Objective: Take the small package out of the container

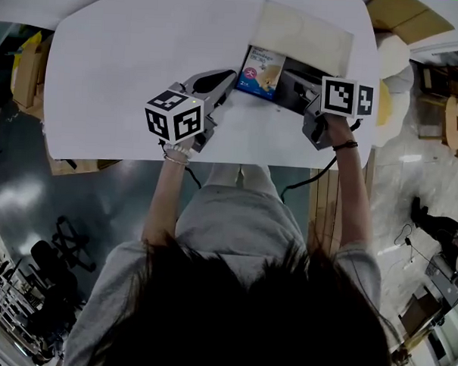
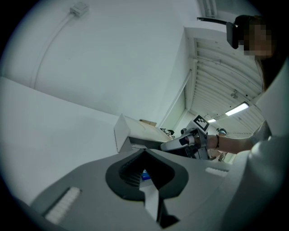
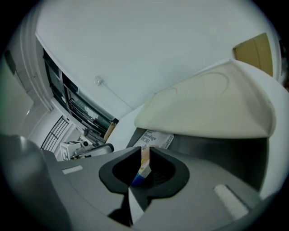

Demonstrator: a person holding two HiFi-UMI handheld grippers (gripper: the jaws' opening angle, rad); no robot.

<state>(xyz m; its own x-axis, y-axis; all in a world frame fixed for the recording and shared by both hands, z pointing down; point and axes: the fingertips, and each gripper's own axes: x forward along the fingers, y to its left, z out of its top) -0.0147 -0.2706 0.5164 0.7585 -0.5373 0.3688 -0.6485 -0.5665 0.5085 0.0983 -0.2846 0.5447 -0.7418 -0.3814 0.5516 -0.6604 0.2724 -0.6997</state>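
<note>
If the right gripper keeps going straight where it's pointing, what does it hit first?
The small package, already between the right gripper's jaws; behind it, probably the container's grey wall.

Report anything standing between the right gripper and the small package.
Nothing visible: the small package already sits edge-on between the jaws of the right gripper, under the raised lid.

Keeping the container (image 1: 303, 37) on the desk (image 1: 127, 75), toward its far right side. Propping the small package (image 1: 262, 72) at the container's near left edge. Flanking the package with the left claw (image 1: 230, 78) at its left edge and the right claw (image 1: 288, 84) straddling its right edge.
</note>
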